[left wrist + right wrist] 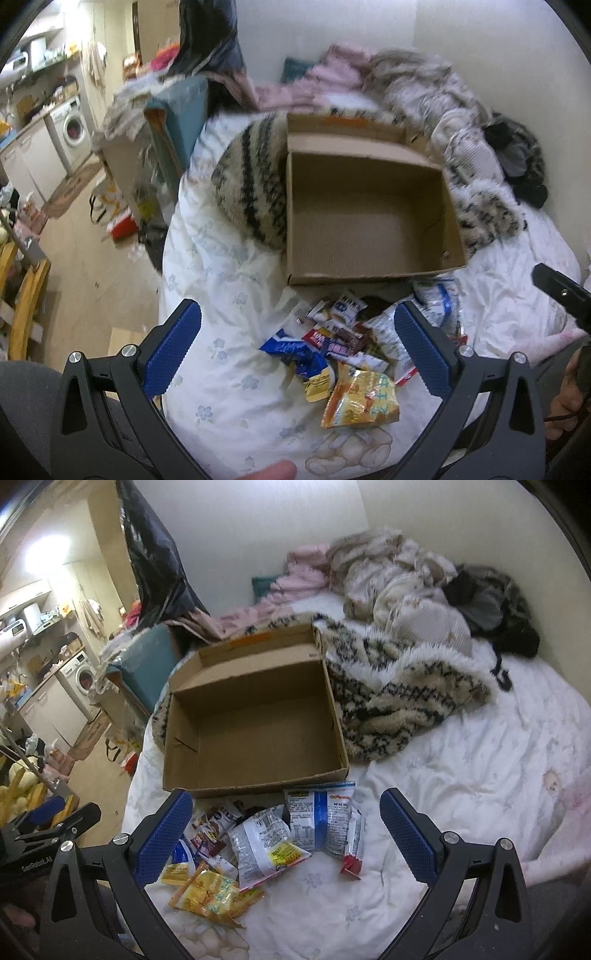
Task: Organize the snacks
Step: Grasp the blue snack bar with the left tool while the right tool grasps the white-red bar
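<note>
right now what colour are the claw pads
Blue, with a textured surface on the pads; clearest in the right wrist view.

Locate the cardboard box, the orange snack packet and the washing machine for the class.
cardboard box (258, 734): right wrist view, bare inside floor.
orange snack packet (364, 400): left wrist view, middle of its crinkled front.
washing machine (74, 127): left wrist view, round door.

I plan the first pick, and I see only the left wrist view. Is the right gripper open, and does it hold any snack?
Observer: The right gripper is open, jaws wide apart and nothing between them. It hangs over the snack pile.
Operator: In my view the right side of the pile is partly hidden. What lies there?
Observer: A blue and white packet lies just in front of the cardboard box. Beside it, on the right, lies a slim packet with a red end.
</note>
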`<move>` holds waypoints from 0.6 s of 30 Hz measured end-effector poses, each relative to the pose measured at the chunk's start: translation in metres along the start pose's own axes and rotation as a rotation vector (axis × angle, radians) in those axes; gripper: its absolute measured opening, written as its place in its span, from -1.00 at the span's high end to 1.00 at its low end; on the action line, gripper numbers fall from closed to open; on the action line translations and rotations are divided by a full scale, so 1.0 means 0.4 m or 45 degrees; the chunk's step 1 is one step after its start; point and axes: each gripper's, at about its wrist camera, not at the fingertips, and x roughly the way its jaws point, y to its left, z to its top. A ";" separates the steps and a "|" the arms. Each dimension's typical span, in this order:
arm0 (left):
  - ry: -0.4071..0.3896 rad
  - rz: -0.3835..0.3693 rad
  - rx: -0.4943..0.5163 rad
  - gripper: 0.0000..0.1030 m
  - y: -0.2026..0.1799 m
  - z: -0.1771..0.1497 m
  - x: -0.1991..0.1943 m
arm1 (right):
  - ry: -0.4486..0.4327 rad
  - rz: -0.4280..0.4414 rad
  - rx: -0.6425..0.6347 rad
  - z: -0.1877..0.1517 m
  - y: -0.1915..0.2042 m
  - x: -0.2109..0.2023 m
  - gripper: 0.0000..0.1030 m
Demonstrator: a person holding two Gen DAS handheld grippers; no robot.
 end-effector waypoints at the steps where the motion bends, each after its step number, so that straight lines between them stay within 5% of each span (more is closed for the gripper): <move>1: 0.031 0.023 -0.002 -1.00 0.001 0.004 0.014 | 0.027 0.004 0.011 0.010 -0.008 0.013 -1.00; 9: 0.340 0.000 -0.108 -0.99 0.045 0.005 0.178 | 0.285 0.126 0.204 0.042 -0.101 0.163 -1.00; 18: 0.653 -0.077 -0.341 -0.84 0.068 -0.099 0.317 | 0.333 0.108 0.413 -0.004 -0.178 0.207 -1.00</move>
